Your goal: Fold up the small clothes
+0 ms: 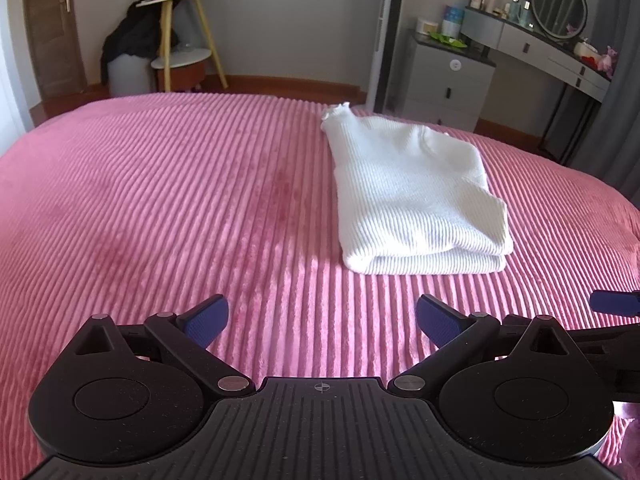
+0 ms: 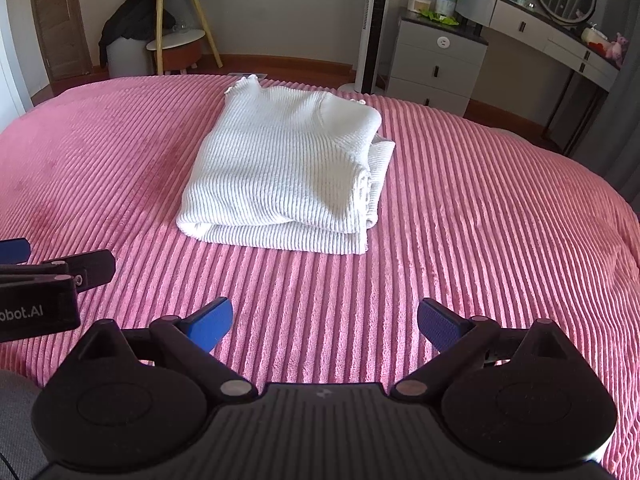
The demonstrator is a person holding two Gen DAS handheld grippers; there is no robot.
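Right wrist | folded sweater lengthwise, collar seemingly away | both grippers' jaws wide apart, empty

Left gripper: jaws spread wide, nothing between the blue pads, held low and level. Right gripper: same, jaws wide apart and empty. They sit side by side, each one's edge showing in the other's wrist view.
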